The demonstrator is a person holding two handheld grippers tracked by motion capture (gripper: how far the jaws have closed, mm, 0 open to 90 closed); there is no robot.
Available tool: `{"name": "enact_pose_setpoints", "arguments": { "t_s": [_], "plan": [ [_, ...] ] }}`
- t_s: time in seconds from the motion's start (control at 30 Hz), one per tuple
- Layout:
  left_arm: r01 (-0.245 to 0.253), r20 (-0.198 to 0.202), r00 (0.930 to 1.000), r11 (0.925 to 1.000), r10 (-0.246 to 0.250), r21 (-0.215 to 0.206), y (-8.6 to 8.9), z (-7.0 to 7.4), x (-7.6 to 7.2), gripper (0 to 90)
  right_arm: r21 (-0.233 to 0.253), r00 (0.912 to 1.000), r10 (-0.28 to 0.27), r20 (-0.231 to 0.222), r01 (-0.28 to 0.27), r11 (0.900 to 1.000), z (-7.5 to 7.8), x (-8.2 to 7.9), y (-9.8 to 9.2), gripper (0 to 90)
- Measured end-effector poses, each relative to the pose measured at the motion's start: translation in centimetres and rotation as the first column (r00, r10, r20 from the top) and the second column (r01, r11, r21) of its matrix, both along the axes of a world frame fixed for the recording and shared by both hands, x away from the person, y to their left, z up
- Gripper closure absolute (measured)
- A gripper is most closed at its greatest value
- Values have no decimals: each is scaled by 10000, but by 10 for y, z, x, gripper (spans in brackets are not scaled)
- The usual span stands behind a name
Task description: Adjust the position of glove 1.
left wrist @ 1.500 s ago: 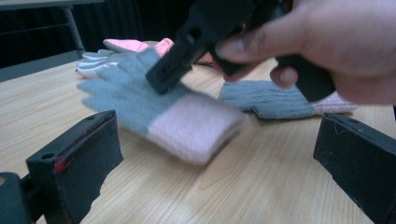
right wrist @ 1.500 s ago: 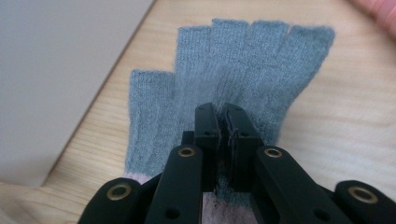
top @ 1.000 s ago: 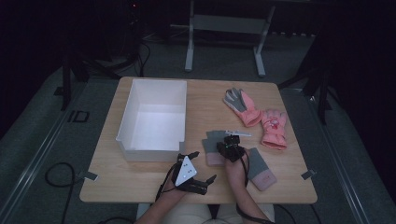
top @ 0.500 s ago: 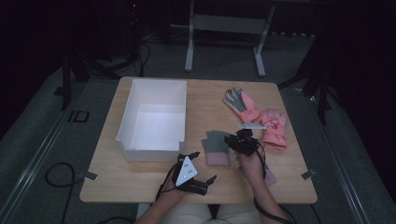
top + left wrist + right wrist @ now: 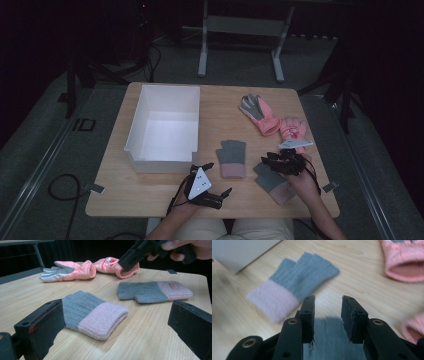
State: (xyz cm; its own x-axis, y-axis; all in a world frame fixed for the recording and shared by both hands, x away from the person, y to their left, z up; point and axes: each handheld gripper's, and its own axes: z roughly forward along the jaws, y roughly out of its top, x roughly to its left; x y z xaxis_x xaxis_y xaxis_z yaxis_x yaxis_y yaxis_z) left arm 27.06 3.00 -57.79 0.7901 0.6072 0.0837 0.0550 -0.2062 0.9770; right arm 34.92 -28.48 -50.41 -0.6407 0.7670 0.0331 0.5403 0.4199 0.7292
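My right claw [image 5: 274, 161] hovers partly open over a grey-pink glove [image 5: 272, 182], gripping nothing. My left claw [image 5: 215, 180] rests wide open and empty on the surface [image 5: 115, 195], facing the other grey-pink glove [image 5: 93, 313].

High view: fixed, above the person's edge of the tabletop [image 5: 150, 195], facing forward and down; whole tabletop in frame, floor beyond, far enough that things are small.

Left gripper view: low, just above the tabletop surface near the person's edge, looking across toward the right edge; own fingers [image 5: 42, 325] frame the bottom corners.

Right gripper view: close over the surface near the right edge, tilted down toward the centre; own fingers [image 5: 308, 315] rise from the bottom.

Shared: all three take in the grey-and-pink knit glove [image 5: 232, 157] [image 5: 92, 313] [image 5: 294, 285] mid-tabletop and a pink glove [image 5: 292, 129] [image 5: 112, 265] [image 5: 405, 261].
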Motion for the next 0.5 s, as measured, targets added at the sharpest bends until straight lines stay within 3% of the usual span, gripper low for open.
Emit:
{"name": "enact_pose_setpoints", "arguments": {
  "t_s": [0.13,0.3,0.5],
  "plan": [
    [-19,-16,10000,10000,19,-3,0,0,0,4,-310,10000,9,-1,-9,9995,-4,-7,-15,636],
    [-18,27,10000,10000,18,-28,0,0,0,4,-1238,9990,436,-67,-441,9913,-17,-10,-28,623],
    [-35,-2,10000,10000,35,-23,0,0,0,4,-1189,9968,662,-438,-710,9904,-27,-15,-37,620]
  ]
}}
